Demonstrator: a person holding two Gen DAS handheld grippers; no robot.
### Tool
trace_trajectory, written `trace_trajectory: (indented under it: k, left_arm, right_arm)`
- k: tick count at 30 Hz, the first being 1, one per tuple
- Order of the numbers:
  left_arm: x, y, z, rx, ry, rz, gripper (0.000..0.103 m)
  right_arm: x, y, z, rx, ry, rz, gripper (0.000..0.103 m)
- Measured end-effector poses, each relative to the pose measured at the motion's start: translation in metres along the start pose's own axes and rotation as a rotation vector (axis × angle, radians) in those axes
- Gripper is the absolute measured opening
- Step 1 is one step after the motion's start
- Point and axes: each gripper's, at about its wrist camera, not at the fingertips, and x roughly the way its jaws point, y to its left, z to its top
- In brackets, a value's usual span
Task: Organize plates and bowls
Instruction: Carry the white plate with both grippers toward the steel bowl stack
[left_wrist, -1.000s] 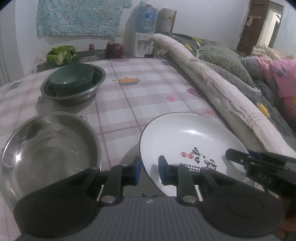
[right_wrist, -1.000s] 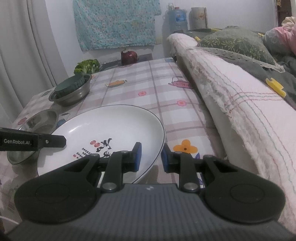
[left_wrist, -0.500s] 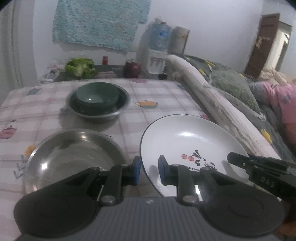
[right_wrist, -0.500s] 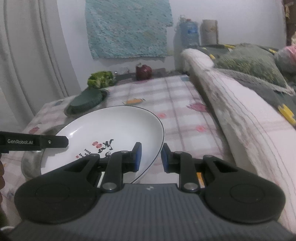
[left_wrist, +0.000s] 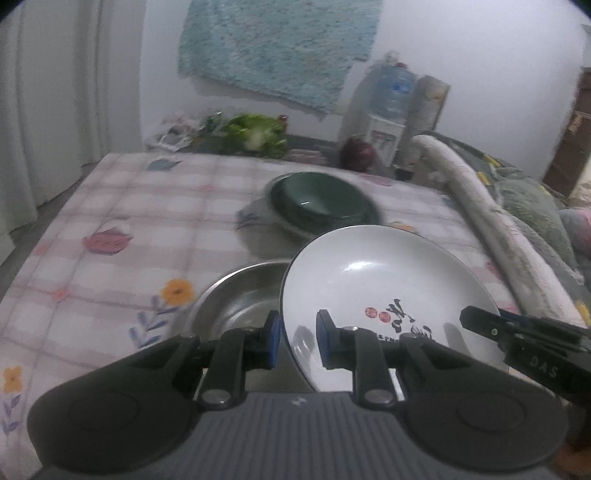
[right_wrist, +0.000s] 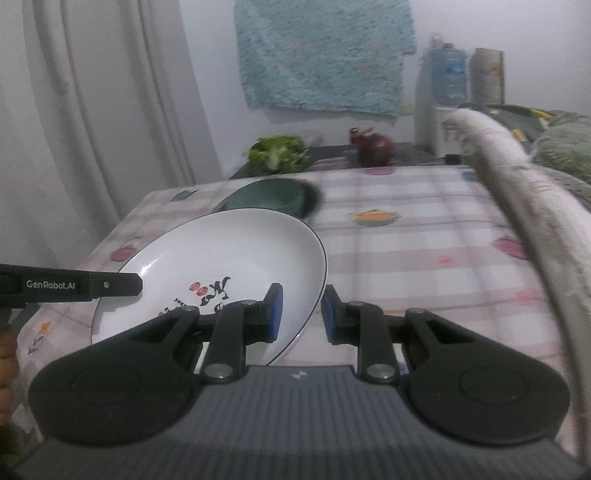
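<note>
I've got the white plate (left_wrist: 380, 291) pinched from both sides. Left tongs (left_wrist: 295, 341) are clenched on its left rim, one blue pad under the edge, the other on the inner face. Right tongs (right_wrist: 301, 314) are clenched on the opposite, right rim the same way, rim running between the pads. In the left wrist view the right tongs' black fingers poke in at the plate's lower right; in the right wrist view the left tongs' finger lies across the plate's left edge. Plate sits between my two tongs, lifted off the checked surface (left_wrist: 147, 229), hollow side up, a bit tilted. It's round, so no real long axis; the black brush writing and red seals sit on the near part of the face, toward me. Below its left edge is the empty steel basin (left_wrist: 236, 299). Further back on the surface, the green bowl (left_wrist: 317, 201) sits nested in a second steel basin (left_wrist: 269, 218), blurred. Behind those, leafy greens (left_wrist: 258, 134) and a dark red onion (right_wrist: 375, 147). A rolled quilt (right_wrist: 524, 206) runs along the right side.
</note>
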Motion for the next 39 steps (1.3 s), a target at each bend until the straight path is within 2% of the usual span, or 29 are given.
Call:
trace_trajectory:
  k: [7,14,18,22,24,26,28,31,36,39]
  left_arm:
    - [0.011,0.035,-0.009,-0.026,0.046,0.028,0.021]
    - [0.026,0.052,-0.018,-0.025,0.101,0.019,0.02]
    - [0.019,0.052,-0.014,-0.011,0.07,-0.035,0.018]
    - [0.011,0.049,-0.009,0.023,0.029,-0.022,0.02]
    - [0.007,0.051,-0.008,0.027,0.013,-0.013,0.024]
    - [0.005,0.054,-0.007,0.025,0.0,-0.002,0.036]
    - [0.007,0.058,-0.006,0.016,-0.001,0.012,0.039]
    - [0.015,0.067,-0.004,-0.018,0.024,0.026,0.039]
    - [0.041,0.078,-0.005,-0.069,0.102,0.037,0.037]
    - [0.053,0.085,-0.007,-0.112,0.142,0.006,0.029]
  right_arm:
    - [0.028,0.034,-0.009,-0.015,0.073,0.022,0.022]
    - [0.039,0.044,-0.017,-0.008,0.114,0.006,0.022]
    - [0.042,0.045,-0.014,-0.006,0.107,0.002,0.022]
    - [0.046,0.044,-0.011,0.001,0.112,-0.009,0.022]
    - [0.043,0.044,-0.011,0.001,0.1,-0.017,0.023]
    - [0.039,0.042,-0.009,0.0,0.079,-0.011,0.023]
    - [0.035,0.041,-0.007,0.005,0.063,-0.008,0.027]
    - [0.037,0.036,-0.007,0.025,0.059,-0.016,0.03]
    - [0.054,0.023,-0.016,0.13,0.116,0.026,0.031]
    - [0.064,0.019,-0.021,0.167,0.145,0.056,0.031]
